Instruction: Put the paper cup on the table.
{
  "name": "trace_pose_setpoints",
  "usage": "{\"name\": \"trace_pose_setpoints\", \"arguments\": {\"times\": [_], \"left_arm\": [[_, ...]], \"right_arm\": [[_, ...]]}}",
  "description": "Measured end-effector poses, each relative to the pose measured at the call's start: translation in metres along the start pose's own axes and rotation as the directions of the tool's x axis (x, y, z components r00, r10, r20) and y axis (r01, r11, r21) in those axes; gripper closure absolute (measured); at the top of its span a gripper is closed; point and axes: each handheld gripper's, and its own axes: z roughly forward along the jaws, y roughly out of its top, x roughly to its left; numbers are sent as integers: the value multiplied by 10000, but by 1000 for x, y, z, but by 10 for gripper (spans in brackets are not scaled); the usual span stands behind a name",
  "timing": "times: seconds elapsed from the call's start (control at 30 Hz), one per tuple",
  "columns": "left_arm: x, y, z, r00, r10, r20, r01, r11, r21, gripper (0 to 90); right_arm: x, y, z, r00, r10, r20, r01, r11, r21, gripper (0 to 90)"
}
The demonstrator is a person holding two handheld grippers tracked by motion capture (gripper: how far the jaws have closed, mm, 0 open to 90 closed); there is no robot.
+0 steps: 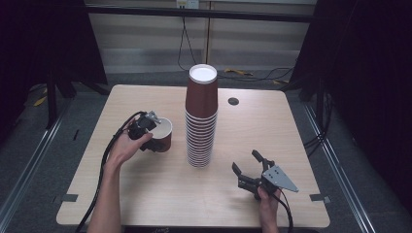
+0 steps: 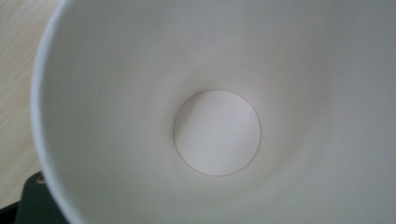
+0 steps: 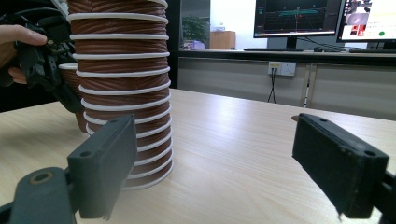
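A tall stack of brown paper cups (image 1: pixel 200 121) stands upside down at the table's middle; in the right gripper view it (image 3: pixel 121 88) rises at the left. Left of it one brown cup (image 1: pixel 165 136) with a white inside stands mouth up. My left gripper (image 1: pixel 151 132) comes from the cup's left and is shut on its near wall. The left gripper view looks into the white cup (image 2: pixel 215 130), with one black jaw outside the rim at the bottom left. My right gripper (image 1: pixel 250 167) rests open near the front right, its jaws (image 3: pixel 215 154) wide apart and pointing toward the stack.
The wooden table (image 1: pixel 145 194) has a round cable hole (image 1: pixel 233 101) behind the stack. Black cables trail from both grippers off the front edge. Beyond the table, a desk carries monitors (image 3: pixel 299 18).
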Motion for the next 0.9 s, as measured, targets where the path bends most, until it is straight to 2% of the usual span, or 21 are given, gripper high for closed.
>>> {"name": "trace_pose_setpoints", "arguments": {"times": [0.07, 0.1, 0.13, 0.2, 0.27, 0.3, 0.33, 0.37, 0.43, 0.57, 0.6, 0.7, 0.77, 0.83, 0.9], "left_arm": [[0, -3, 2, 9996, -250, 163, 252, 9996, -98, 158], [2, -5, 1, 9996, -216, 191, 215, 9998, 20, 159], [1, -7, 2, 9989, -445, 165, 446, 9990, -96, 159], [3, -11, 2, 9994, -281, 191, 283, 9995, -119, 159], [2, -16, 1, 9981, -559, 270, 569, 9978, -355, 160], [0, -17, 1, 9962, -827, 285, 842, 9946, -602, 160], [-1, -19, 0, 9957, -880, 286, 897, 9937, -676, 160], [1, -20, -2, 9973, -680, 281, 695, 9959, -577, 160], [-1, -23, -4, 9949, -972, 274, 992, 9911, -893, 159], [-4, -30, -11, 9960, -897, 28, 894, 9895, -1139, 160], [-6, -31, -13, 9952, -976, -65, 959, 9869, -1296, 159], [-8, -36, -16, 9943, -1060, 84, 1059, 9801, -1682, 159], [-10, -39, -16, 9924, -1225, 139, 1223, 9633, -2390, 160], [-12, -42, -16, 9915, -1287, 186, 1290, 9559, -2638, 161], [-14, -45, -17, 9918, -1280, -23, 1227, 9559, -2670, 159]], "right_arm": [[0, 0, 0, 10000, -1, 0, 1, 10000, 2, 135], [0, 0, 0, 10000, 0, -2, 0, 10000, 1, 135], [0, 0, 0, 10000, 0, -4, 0, 10000, 2, 135], [0, 0, 0, 10000, 0, -4, 0, 10000, 1, 136], [0, 0, 0, 10000, 1, -5, -1, 10000, 2, 135], [0, 0, 0, 10000, -2, -4, 2, 10000, 0, 135], [0, 0, 0, 10000, 0, -3, 0, 10000, 0, 135], [0, 0, 0, 10000, 1, -4, -1, 10000, 2, 135], [0, 0, 0, 10000, -3, -2, 3, 10000, 0, 136], [0, 0, 0, 10000, 0, -4, 0, 10000, 2, 136], [0, 0, 0, 10000, 0, -2, 0, 10000, 2, 135], [0, 0, 0, 10000, 0, -2, 0, 10000, 2, 136], [0, 0, 0, 10000, -2, -1, 2, 10000, 0, 136], [0, 0, 0, 10000, -2, -1, 2, 10000, 2, 135], [0, 0, 0, 10000, 0, 0, 0, 10000, 2, 135]]}}
